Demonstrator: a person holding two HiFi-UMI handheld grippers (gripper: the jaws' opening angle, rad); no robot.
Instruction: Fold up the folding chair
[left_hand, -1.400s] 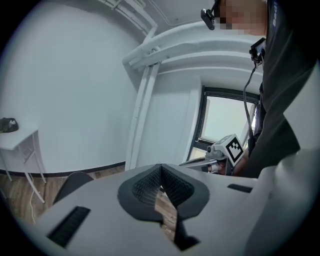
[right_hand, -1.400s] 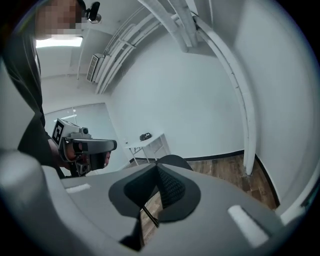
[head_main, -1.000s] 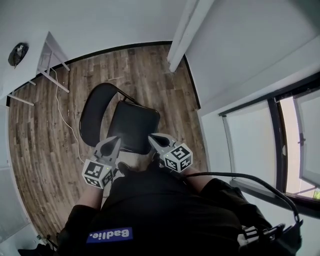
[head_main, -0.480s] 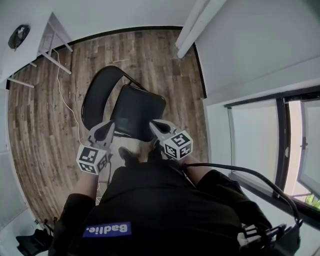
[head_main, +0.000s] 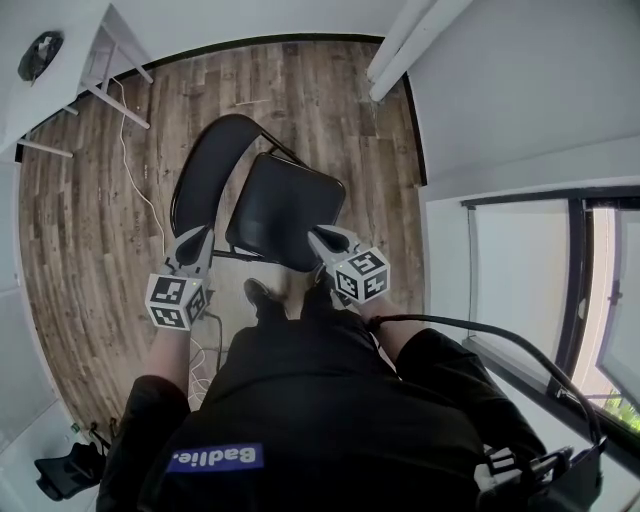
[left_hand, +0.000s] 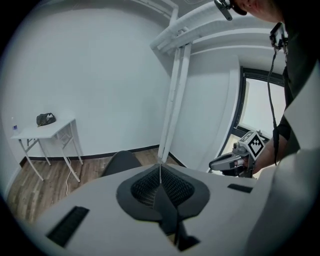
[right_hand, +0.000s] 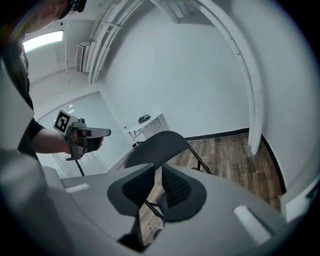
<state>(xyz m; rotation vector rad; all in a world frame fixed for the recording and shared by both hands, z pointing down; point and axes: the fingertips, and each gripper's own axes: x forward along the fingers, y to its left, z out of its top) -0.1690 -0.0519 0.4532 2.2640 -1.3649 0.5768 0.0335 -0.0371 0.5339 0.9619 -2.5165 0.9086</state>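
**Two claws at the near edge of an open black folding chair (head_main: 285, 210) with a padded seat and thin metal frame, standing on a brown wood-plank floor (head_main: 90, 250).**

The only print in view is white lettering on a blue patch (head_main: 215, 459) on the person's black top, along with the black-and-white square markers on each claw's cube. The left claw (head_main: 194, 236) is clenched, its pads pressed together on nothing, and the chair's rounded backrest stands ahead of it, apart. The right claw (head_main: 320, 238) is parted by a narrow slit and holds nothing. The seat lies just ahead and to its left, and the chair's frame shows through the slit without touching. The seat's near edge runs between the two claws.
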